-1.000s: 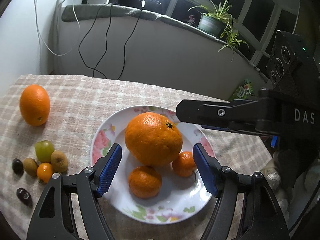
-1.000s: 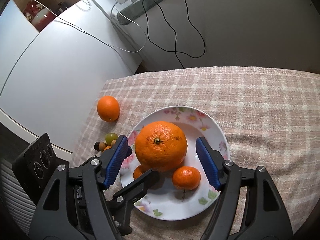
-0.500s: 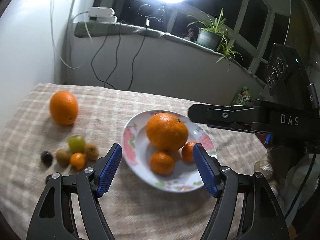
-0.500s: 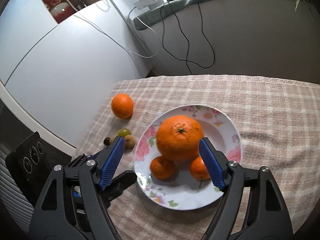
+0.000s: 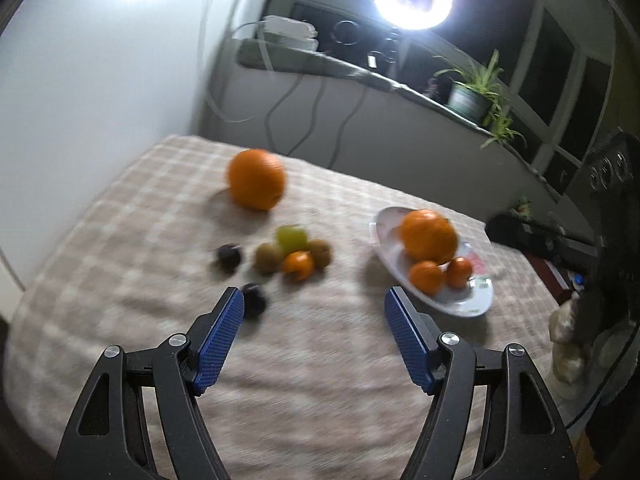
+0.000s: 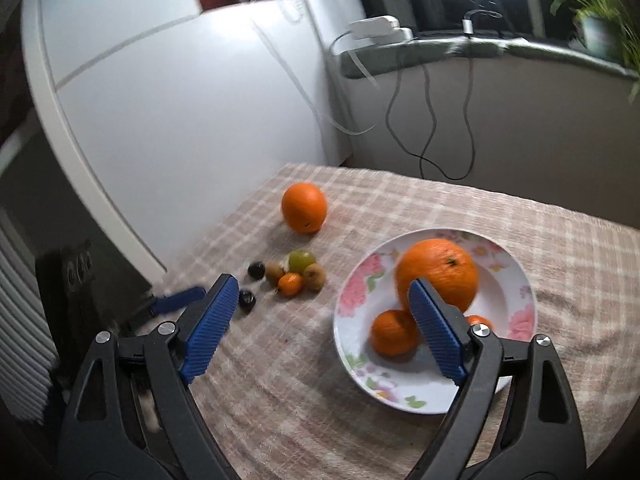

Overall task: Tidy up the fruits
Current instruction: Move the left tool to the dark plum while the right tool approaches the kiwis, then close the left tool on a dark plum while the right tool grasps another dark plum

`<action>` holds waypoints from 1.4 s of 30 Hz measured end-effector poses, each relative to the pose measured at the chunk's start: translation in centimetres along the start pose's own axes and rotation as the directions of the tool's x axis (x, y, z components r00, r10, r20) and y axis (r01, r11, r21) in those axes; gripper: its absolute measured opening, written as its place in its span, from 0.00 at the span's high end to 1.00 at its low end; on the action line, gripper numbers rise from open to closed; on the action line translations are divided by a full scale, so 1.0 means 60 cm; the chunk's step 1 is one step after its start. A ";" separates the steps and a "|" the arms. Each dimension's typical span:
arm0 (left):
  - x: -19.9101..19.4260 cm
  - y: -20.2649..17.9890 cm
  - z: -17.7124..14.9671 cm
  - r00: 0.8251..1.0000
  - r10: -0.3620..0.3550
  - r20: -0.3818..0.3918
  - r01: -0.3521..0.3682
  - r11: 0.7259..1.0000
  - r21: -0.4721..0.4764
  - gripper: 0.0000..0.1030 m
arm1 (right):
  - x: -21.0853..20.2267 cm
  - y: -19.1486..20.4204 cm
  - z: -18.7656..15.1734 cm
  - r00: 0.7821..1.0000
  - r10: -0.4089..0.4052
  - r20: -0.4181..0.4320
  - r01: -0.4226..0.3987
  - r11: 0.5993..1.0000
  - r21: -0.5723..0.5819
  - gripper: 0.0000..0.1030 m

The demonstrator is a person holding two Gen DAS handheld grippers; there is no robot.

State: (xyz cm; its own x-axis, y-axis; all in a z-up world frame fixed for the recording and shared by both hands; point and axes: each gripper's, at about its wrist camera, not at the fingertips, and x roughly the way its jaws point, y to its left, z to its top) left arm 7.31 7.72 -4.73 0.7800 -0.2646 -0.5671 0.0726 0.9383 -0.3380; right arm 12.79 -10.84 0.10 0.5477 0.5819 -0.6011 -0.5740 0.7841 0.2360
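- Fruits split two ways: a big orange (image 6: 438, 274) and two mandarins sit on the plate (image 6: 516, 276), gathered.
- A loose orange (image 6: 304, 207) waits on the surface.
- Small fruits (image 6: 292, 274) cluster nearby.
- Left gripper (image 5: 314, 340) and right gripper (image 6: 320, 326): fingers wide apart, holding nothing, likely readying for a pick.

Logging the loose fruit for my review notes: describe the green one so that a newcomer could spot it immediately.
Start at the floral plate on the checked tablecloth. To its left lies a small fruit cluster, short of the lone orange. The green grape sits at the cluster's far edge, the only green piece among brown, orange and dark ones.
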 end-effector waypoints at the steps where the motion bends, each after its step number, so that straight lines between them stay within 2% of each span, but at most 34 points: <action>1: -0.003 0.010 -0.003 1.000 0.007 0.001 -0.007 1.000 -0.007 0.30 | 0.008 0.013 -0.006 1.000 0.001 -0.014 -0.002 1.000 -0.025 0.13; 4: -0.008 0.038 -0.004 1.000 0.018 -0.001 -0.018 1.000 -0.025 0.34 | 0.024 0.040 -0.023 0.999 0.013 -0.035 -0.016 0.997 -0.078 0.13; 6: -0.008 0.050 -0.002 1.000 0.021 -0.002 -0.021 0.999 -0.034 0.41 | 0.040 0.060 -0.035 0.998 0.023 -0.057 -0.030 0.993 -0.111 0.14; 10: 0.000 0.079 0.006 1.000 0.010 -0.007 -0.011 0.998 -0.060 0.47 | 0.074 0.088 -0.052 0.991 0.056 -0.120 -0.074 0.986 -0.150 0.31; 12: 0.011 0.093 0.015 1.000 0.006 -0.016 -0.007 0.997 -0.073 0.56 | 0.093 0.103 -0.058 0.987 0.065 -0.150 -0.090 0.982 -0.167 0.36; 13: 0.017 0.098 0.018 1.000 0.003 -0.023 -0.005 0.997 -0.072 0.58 | 0.101 0.110 -0.060 0.985 0.068 -0.159 -0.097 0.980 -0.176 0.39; 19: 0.064 0.100 0.035 0.996 0.011 -0.084 -0.012 1.000 -0.016 0.60 | 0.153 0.148 -0.063 0.975 0.074 -0.207 -0.125 0.962 -0.242 0.53; 26: 0.108 0.099 0.044 0.988 0.011 -0.151 -0.009 1.000 0.018 0.62 | 0.202 0.158 -0.054 0.970 0.055 -0.237 -0.118 0.959 -0.259 0.58; 37: 0.130 0.106 0.050 0.981 0.017 -0.191 -0.016 1.000 0.006 0.68 | 0.228 0.164 -0.051 0.967 0.042 -0.251 -0.112 0.955 -0.274 0.60; 42: 0.138 0.112 0.054 0.979 0.009 -0.206 -0.013 1.000 -0.017 0.74 | 0.241 0.170 -0.051 0.965 0.030 -0.262 -0.107 0.952 -0.286 0.62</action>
State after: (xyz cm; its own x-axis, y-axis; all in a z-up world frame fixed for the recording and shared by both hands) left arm 16.27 12.52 -9.27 0.6360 -0.2966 -0.7125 0.0521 0.9376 -0.3438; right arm 12.99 4.91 -8.55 0.3517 0.5283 -0.7728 -0.7795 0.6223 0.0707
